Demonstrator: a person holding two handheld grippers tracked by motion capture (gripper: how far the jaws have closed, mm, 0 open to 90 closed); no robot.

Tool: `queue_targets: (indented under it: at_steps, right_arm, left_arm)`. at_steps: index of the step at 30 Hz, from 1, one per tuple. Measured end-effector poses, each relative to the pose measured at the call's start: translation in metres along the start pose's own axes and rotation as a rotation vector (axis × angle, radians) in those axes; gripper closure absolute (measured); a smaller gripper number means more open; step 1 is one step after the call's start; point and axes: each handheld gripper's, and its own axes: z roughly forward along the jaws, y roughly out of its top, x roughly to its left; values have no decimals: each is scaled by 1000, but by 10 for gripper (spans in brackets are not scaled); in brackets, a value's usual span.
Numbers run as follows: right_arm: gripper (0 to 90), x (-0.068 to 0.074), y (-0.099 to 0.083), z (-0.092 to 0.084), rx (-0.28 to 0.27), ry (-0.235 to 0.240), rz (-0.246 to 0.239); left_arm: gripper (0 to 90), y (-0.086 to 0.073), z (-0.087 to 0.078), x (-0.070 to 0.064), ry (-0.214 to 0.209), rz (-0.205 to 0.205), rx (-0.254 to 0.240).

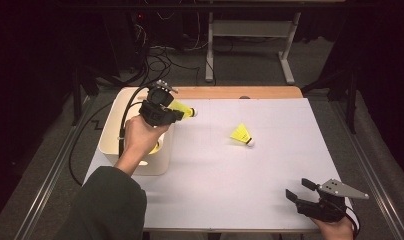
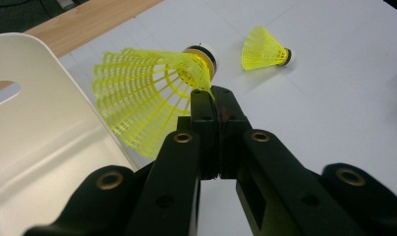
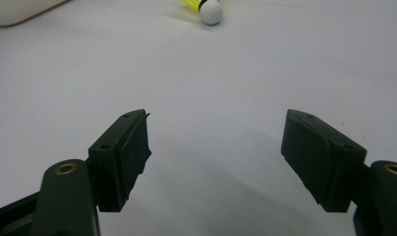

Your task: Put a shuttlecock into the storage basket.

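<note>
We see two yellow shuttlecocks, each a flared skirt of open plastic mesh, ribbed and lattice-like, ending in a rounded white cap with a dark band. Our left tool [image 2: 217,96] has its black, matte jaws pressed together on the thin rim of the first shuttlecock [image 2: 147,93], which hangs off the jaw tips with its skirt fanned toward the smooth cream plastic bin [image 2: 34,147] and its cap pointing away; in the high view it is held above the bin's right wall, near the worktop's far left corner. The bin is a rounded-corner tub with a slotted handle hole in its wall. The second shuttlecock [image 1: 242,135] lies on its side on the smooth white worktop [image 1: 270,170], around the middle, well apart from both tools. Our right tool [image 1: 310,192] sits near the worktop's near right corner, its blocky black jaws spread wide with nothing between them.
</note>
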Motion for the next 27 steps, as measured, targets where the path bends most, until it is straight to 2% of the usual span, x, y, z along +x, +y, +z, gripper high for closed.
queue_targets:
  at_steps: [27]
  right_arm:
    - [268,0,0,0,1,0,0]
  left_arm:
    - [891,-7,-8,12,21,-32,-11]
